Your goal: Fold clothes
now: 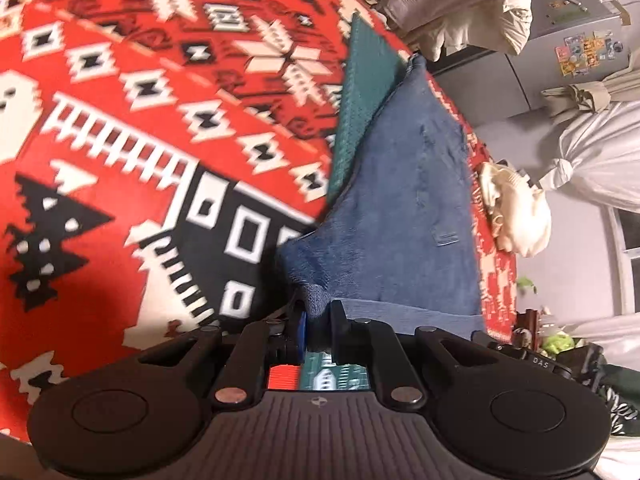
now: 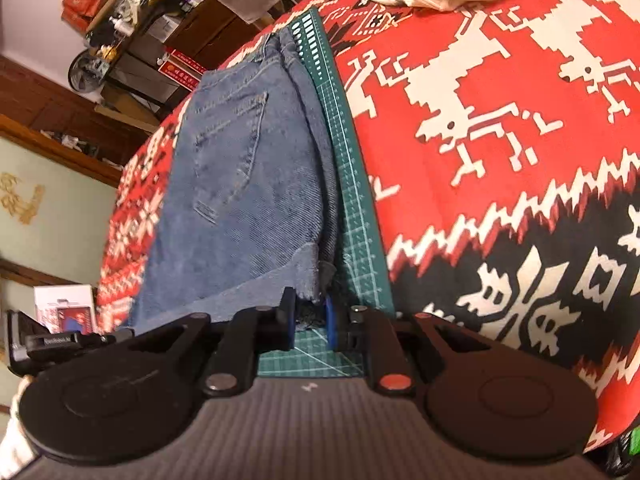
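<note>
Blue denim jeans (image 2: pixel 240 184) with lighter blue stitching lie on a dark green cutting mat (image 2: pixel 352 200) ruled in a pale grid. Beneath spreads a red blanket (image 2: pixel 500 140) patterned with white reindeer and snowflakes and black bands. Cream clothing (image 1: pixel 516 208) sits beyond. The black grippers carry blue finger pads (image 2: pixel 330 322).

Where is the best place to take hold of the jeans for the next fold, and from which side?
Probably at the frayed hem corners nearest the cameras. The left tool and right tool are each shut on the jeans there. That edge is thin and lies free over the green cutting mat, so coming in low from the near side suits it.
</note>
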